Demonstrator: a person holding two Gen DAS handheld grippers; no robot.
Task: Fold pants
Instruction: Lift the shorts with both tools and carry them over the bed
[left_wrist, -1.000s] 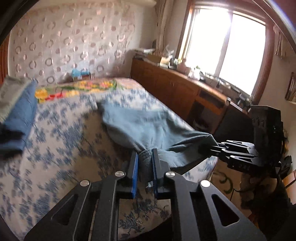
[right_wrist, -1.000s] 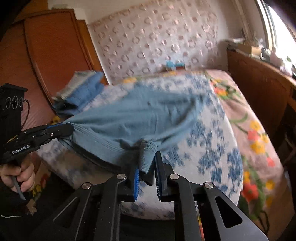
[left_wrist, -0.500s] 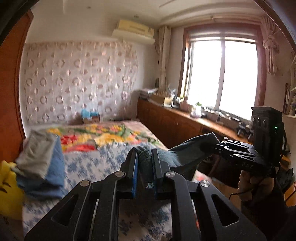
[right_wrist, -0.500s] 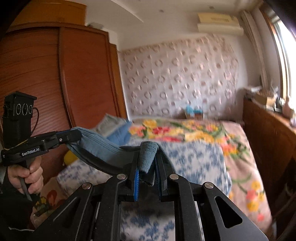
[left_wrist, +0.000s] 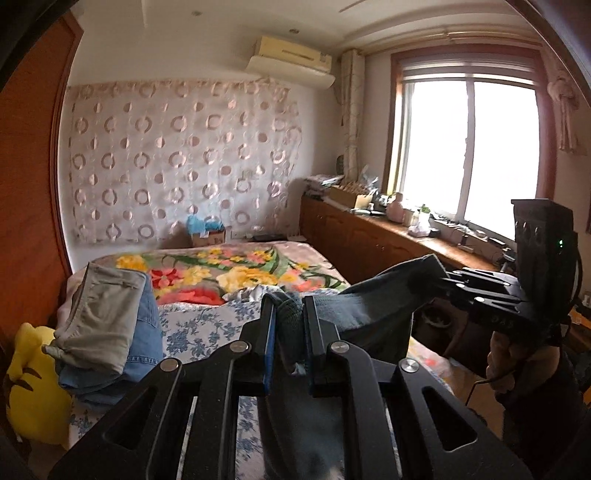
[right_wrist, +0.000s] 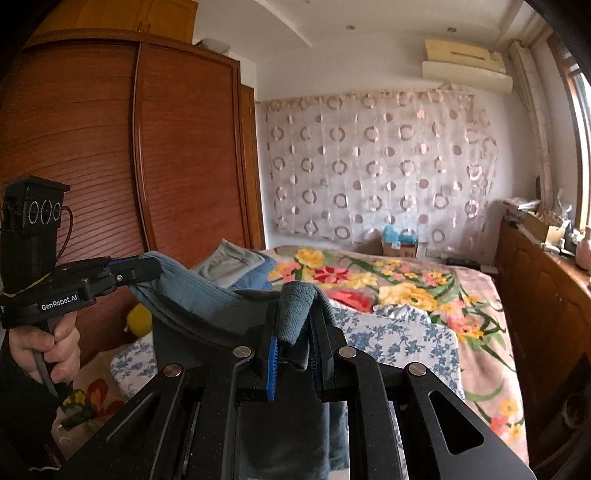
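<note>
In the left wrist view, the left gripper (left_wrist: 289, 306) fills the lower centre of the frame, its two fingers pinching a bunched fold of the blue-grey pants (left_wrist: 373, 302). The cloth stretches from that pinch toward the right of the frame, where the right gripper (left_wrist: 445, 280) clamps the other end, held by a hand (left_wrist: 498, 365) at the lower right. The pants hang in the air above the bed (left_wrist: 207, 325), not lying on it. At the left of the frame a pile of folded clothes (left_wrist: 107, 317) sits on the bed, with a yellow plush toy (left_wrist: 29, 391) below it at the lower left. A window (left_wrist: 469, 155) glows at the upper right. In the right wrist view, the right gripper (right_wrist: 293, 325) stands at the lower centre, fingers pressed onto a thick roll of the pants (right_wrist: 207, 299). The cloth runs up and left to the left gripper (right_wrist: 153, 267), whose fingers grip its edge, with a hand (right_wrist: 44, 347) on the handle at the lower left. A brown wardrobe (right_wrist: 147, 147) fills the upper left, and the flowered bed (right_wrist: 424, 295) lies at the right behind the cloth.
</note>
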